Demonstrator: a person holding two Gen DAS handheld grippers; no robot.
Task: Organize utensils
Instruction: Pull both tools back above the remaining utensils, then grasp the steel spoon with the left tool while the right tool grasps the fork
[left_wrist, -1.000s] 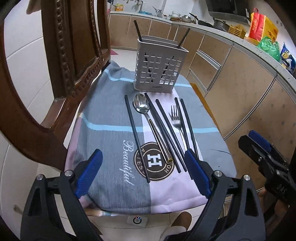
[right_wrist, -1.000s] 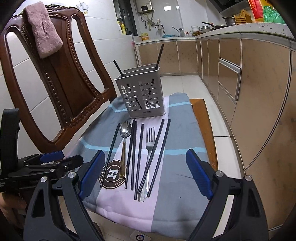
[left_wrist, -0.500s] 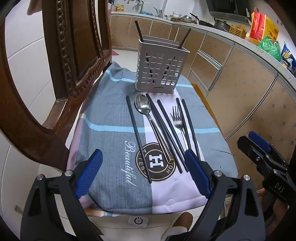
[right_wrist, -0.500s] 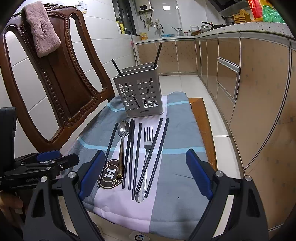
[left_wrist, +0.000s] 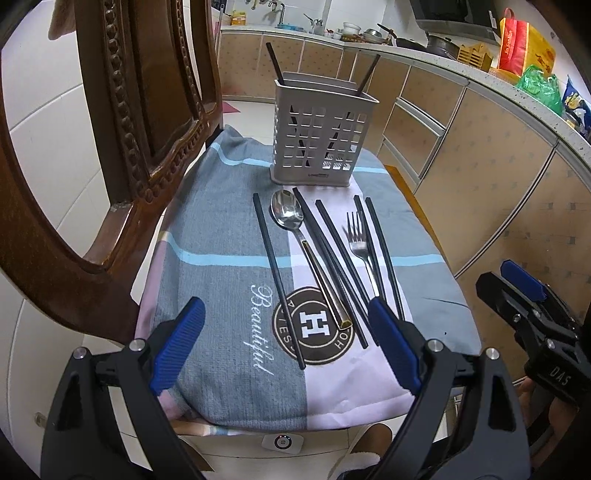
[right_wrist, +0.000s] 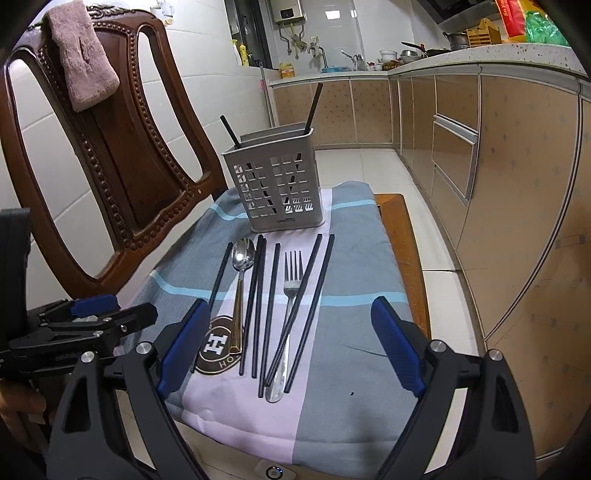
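Note:
A grey perforated utensil holder (left_wrist: 323, 136) (right_wrist: 275, 188) stands at the far end of a towel-covered chair seat, with two black chopsticks leaning inside it. In front of it lie a silver spoon (left_wrist: 288, 214) (right_wrist: 242, 258), a silver fork (left_wrist: 360, 240) (right_wrist: 291, 280) and several loose black chopsticks (left_wrist: 277, 273) (right_wrist: 317, 295), side by side. My left gripper (left_wrist: 284, 321) hovers open over the towel's near edge, holding nothing. My right gripper (right_wrist: 291, 314) hovers open over the handle ends, also empty. Each gripper shows at the side of the other's view.
The grey, pink and blue towel (left_wrist: 221, 240) covers the seat of a carved wooden chair (left_wrist: 147, 110), and a pink cloth (right_wrist: 83, 55) hangs over the chair's backrest. Kitchen cabinets (right_wrist: 517, 184) run along the right. The bare wooden seat edge (right_wrist: 402, 229) shows beside the towel.

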